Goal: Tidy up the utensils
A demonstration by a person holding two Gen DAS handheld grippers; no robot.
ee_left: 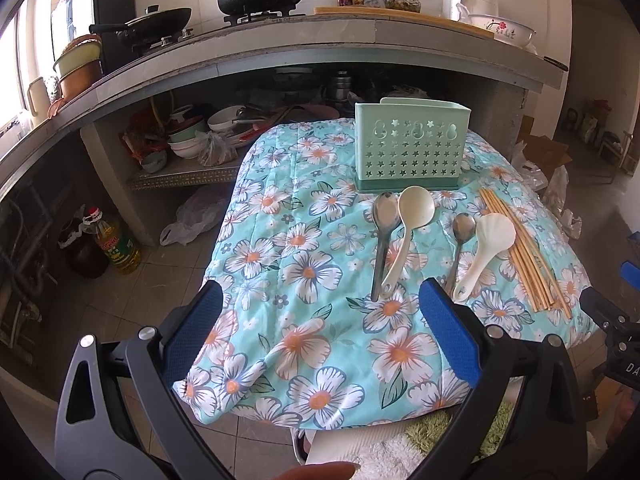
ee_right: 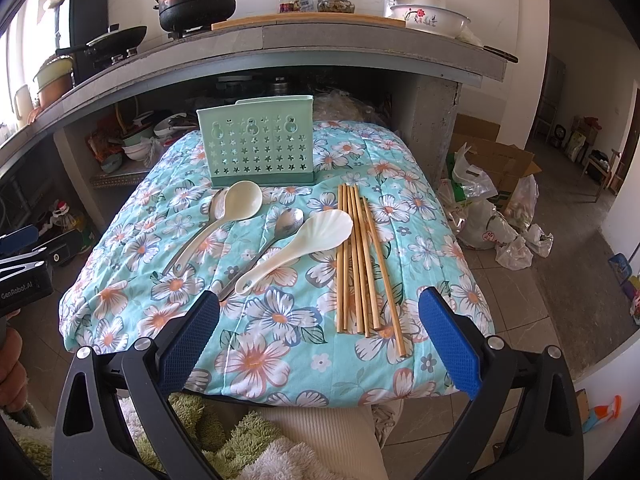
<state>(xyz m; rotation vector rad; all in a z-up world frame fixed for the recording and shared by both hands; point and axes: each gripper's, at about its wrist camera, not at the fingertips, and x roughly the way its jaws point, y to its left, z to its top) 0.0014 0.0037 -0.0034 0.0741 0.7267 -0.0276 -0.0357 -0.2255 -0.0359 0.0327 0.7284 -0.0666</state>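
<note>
A mint green utensil holder (ee_left: pixel 412 148) (ee_right: pixel 259 150) stands at the far end of a floral-covered table (ee_left: pixel 304 320) (ee_right: pixel 280 320). In front of it lie a large metal spoon (ee_left: pixel 383 232) (ee_right: pixel 216 204), a cream ladle (ee_left: pixel 410 220) (ee_right: pixel 228 216), a small metal spoon (ee_left: pixel 460 240) (ee_right: pixel 276 232), a cream shell-shaped rice spoon (ee_left: pixel 486 248) (ee_right: pixel 308 240) and several bamboo chopsticks (ee_left: pixel 520 248) (ee_right: pixel 360 264). My left gripper (ee_left: pixel 320 300) is open and empty at the table's near edge. My right gripper (ee_right: pixel 320 306) is open and empty just short of the chopsticks' near ends.
A concrete kitchen counter (ee_left: pixel 280 52) with pots and a wok rises behind the table, with dishes on the shelf (ee_left: pixel 192 136) under it. Oil bottles (ee_left: pixel 116 248) stand on the floor to the left. Plastic bags and a cardboard box (ee_right: pixel 492 184) lie to the right.
</note>
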